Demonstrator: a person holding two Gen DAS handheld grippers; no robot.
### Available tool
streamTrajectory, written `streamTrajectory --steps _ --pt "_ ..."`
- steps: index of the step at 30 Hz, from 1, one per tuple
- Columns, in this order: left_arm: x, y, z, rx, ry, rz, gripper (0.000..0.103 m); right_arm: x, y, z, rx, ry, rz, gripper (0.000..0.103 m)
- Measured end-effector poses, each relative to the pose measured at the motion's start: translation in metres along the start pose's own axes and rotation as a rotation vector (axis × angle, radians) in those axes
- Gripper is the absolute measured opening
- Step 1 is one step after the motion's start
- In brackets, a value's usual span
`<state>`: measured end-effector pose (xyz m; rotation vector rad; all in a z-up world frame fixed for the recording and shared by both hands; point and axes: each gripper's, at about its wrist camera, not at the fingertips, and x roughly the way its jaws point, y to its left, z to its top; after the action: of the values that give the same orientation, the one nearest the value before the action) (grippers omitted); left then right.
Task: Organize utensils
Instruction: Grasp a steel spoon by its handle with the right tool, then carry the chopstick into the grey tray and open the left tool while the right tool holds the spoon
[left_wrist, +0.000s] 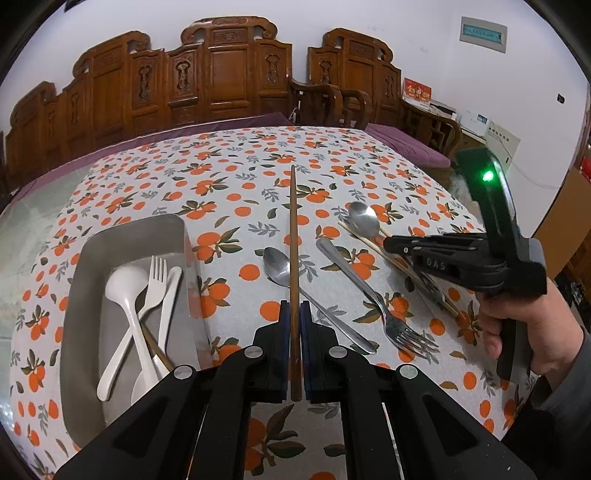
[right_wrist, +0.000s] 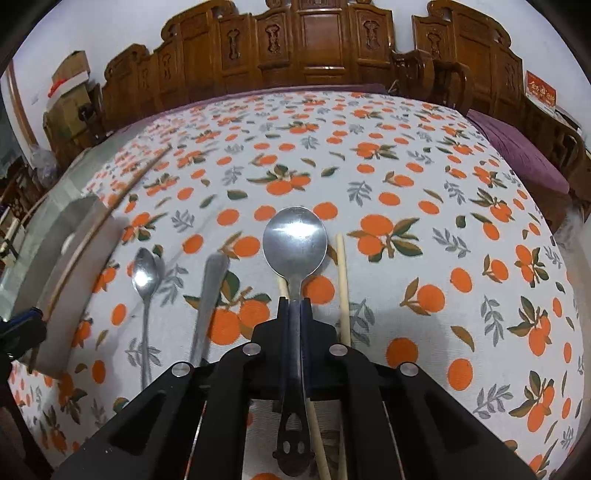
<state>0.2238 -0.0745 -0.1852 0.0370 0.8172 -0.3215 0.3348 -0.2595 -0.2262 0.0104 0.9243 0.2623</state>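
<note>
My left gripper (left_wrist: 294, 308) is shut on a dark brown chopstick (left_wrist: 293, 229) that points away over the table. It hangs just right of the grey tray (left_wrist: 92, 258), which holds a white plastic spoon (left_wrist: 127, 295), a white fork (left_wrist: 155, 280) and other white utensils. My right gripper (right_wrist: 294, 302) is shut on the handle of a large metal spoon (right_wrist: 295, 240), whose bowl faces up beyond the fingertips. Two pale chopsticks (right_wrist: 343, 288) lie under and beside that spoon. A smaller metal spoon (right_wrist: 146, 273) and a metal fork (left_wrist: 369, 291) lie on the cloth between the grippers.
The table carries a white cloth printed with oranges (right_wrist: 406, 206). Carved wooden chairs (left_wrist: 229, 74) and a purple cushion (left_wrist: 406, 144) stand behind the far edge. A person's hand (left_wrist: 517, 328) holds the right gripper at the right side.
</note>
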Motion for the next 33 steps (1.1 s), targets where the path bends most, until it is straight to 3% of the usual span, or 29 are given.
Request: streamTrajectory --steps 22,33 --pt "-0.053 0.029 0.002 -0.017 -0.083 0.053 0.004 -0.051 0.048 -0.008 -0.088 -0.095 0.1 0.007" --pt "-0.072 0.053 -0.013 -0.055 -0.062 0.086 0.004 -0.066 0.071 -0.022 -0.14 -0.1 0.103 0.007"
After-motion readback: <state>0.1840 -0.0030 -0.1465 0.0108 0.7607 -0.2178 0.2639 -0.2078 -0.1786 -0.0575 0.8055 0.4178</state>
